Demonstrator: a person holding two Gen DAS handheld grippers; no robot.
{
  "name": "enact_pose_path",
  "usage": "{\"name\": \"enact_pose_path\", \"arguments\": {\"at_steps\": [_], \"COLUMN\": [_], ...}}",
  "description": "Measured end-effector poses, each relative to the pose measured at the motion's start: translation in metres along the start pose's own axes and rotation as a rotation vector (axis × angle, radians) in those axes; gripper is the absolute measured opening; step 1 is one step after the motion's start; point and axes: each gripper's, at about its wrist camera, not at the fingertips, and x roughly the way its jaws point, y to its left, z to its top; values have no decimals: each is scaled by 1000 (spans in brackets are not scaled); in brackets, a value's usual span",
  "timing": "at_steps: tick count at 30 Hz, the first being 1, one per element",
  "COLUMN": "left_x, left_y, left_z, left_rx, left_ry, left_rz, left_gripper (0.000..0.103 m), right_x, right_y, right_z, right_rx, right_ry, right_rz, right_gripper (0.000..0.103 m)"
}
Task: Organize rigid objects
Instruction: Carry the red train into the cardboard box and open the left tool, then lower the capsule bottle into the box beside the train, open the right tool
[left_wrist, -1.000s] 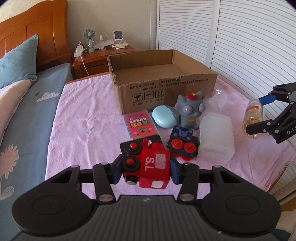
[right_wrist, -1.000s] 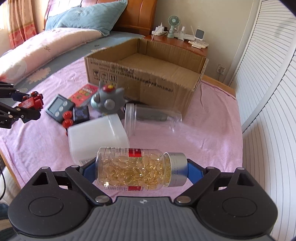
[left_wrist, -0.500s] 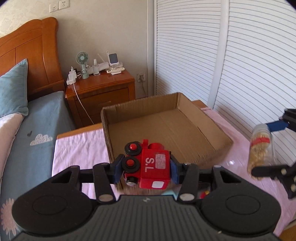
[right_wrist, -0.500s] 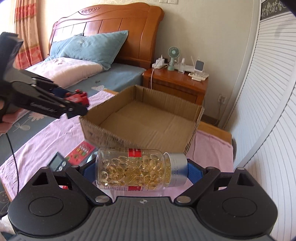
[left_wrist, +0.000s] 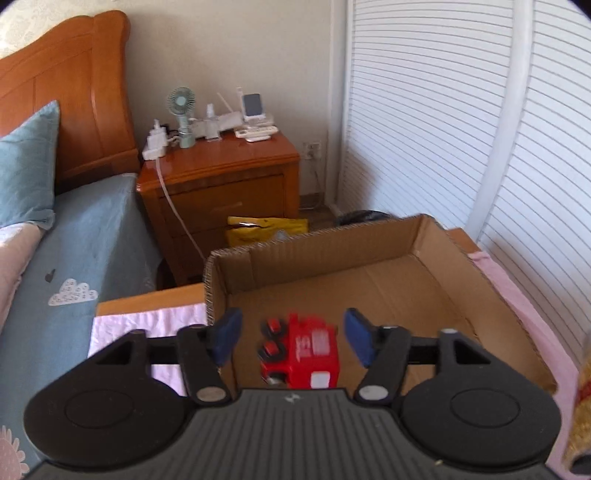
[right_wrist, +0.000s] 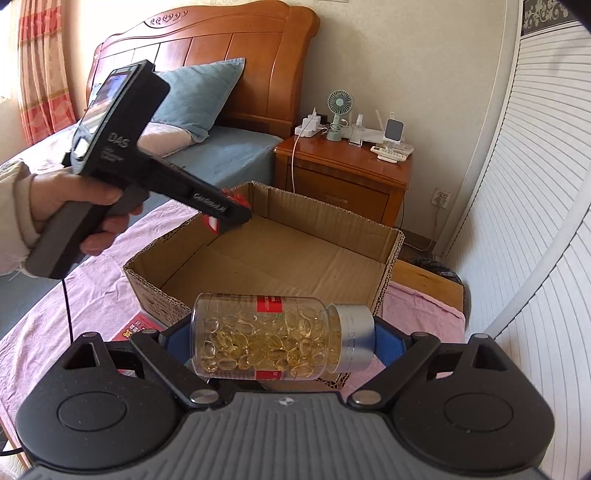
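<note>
My left gripper (left_wrist: 293, 338) hangs over the near left corner of the open cardboard box (left_wrist: 314, 240). Its jaws are opening, and the red toy train (left_wrist: 299, 354) sits blurred between the blue pads (left_wrist: 227, 334) without touching either. The right wrist view shows that left gripper (right_wrist: 232, 218) in a person's hand (right_wrist: 74, 199) above the box (right_wrist: 295, 258), with a bit of the train (right_wrist: 212, 222) red at its tip. My right gripper (right_wrist: 282, 339) is shut on a clear bottle of yellow capsules (right_wrist: 258, 332), held sideways by its ends just before the box's near wall.
The box stands on a pink cloth (right_wrist: 44, 314) over a wooden board beside the bed (left_wrist: 74, 258). A wooden nightstand (left_wrist: 221, 184) with a small fan and chargers stands behind, a yellow bag (left_wrist: 266, 229) at its foot. Slatted doors (left_wrist: 443, 129) run along the right. A red card (right_wrist: 136, 326) lies before the box.
The left gripper carried the train forward over the box, then its jaws parted and let go of it. The right gripper came up closer to the box, still gripping the bottle.
</note>
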Motion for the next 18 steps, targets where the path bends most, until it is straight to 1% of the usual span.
{"name": "enact_pose_path", "arguments": {"at_steps": [1, 3, 5, 11, 13, 18], "left_x": [-1, -7, -18, -58, -74, -111], "left_y": [0, 0, 1, -2, -4, -8], "left_z": [0, -1, -3, -10, -15, -42], "left_rx": [-1, 5, 10, 25, 27, 4], "left_ry": [-3, -11, -9, -22, -23, -14], "left_rz": [13, 10, -11, -14, -18, 10], "left_gripper": [79, 81, 89, 97, 97, 100], "right_x": [0, -1, -1, -3, -5, -2], "right_y": [-1, 1, 1, 5, 6, 5], "right_z": [0, -1, 0, 3, 5, 9], "right_rx": [2, 2, 0, 8, 13, 49], "right_ry": [1, 1, 1, -4, -6, 8], "right_rz": [1, 0, 3, 8, 10, -2], "right_gripper": [96, 96, 96, 96, 96, 96]}}
